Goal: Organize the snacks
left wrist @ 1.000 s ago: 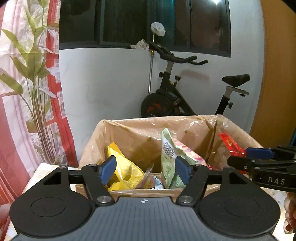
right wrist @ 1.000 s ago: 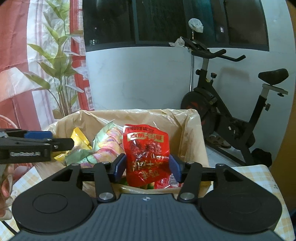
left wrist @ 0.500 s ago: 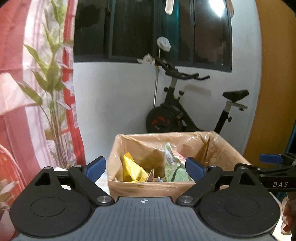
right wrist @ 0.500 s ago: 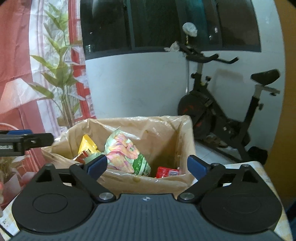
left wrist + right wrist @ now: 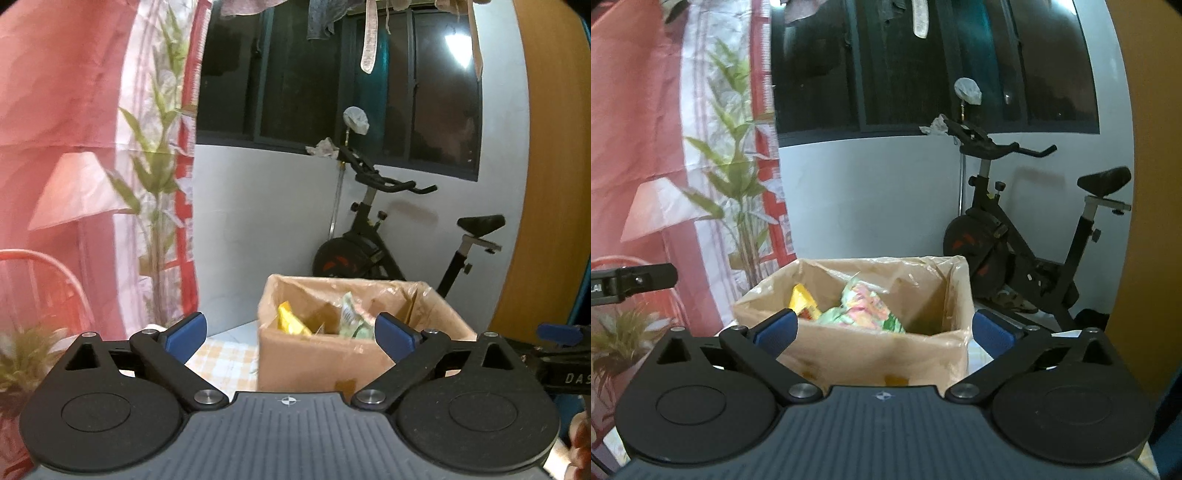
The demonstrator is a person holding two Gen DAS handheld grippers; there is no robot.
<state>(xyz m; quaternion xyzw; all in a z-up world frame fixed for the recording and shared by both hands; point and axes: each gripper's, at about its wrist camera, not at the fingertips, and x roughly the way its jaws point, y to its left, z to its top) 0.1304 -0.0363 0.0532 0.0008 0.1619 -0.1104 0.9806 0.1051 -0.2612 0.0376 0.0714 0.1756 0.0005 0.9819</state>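
Note:
A cardboard box (image 5: 317, 358) lined with clear plastic stands on a checked tablecloth; it also shows in the right wrist view (image 5: 879, 354). Inside lie a yellow snack pack (image 5: 290, 323), a green-and-white pack (image 5: 349, 319) and, in the right wrist view, a pink-and-green pack (image 5: 864, 308) and the yellow pack (image 5: 801, 301). My left gripper (image 5: 291, 334) is open and empty, held back from the box. My right gripper (image 5: 884, 332) is open and empty, also back from the box.
An exercise bike (image 5: 388, 236) stands behind the box against the white wall. A red-and-white curtain with a leaf print (image 5: 110, 147) hangs at the left. A small plant (image 5: 617, 339) sits at the lower left. An orange wall (image 5: 546, 184) is at the right.
The right gripper opened and let a red snack pack drop into the box. Both grippers opened wide and pulled back and up from the box.

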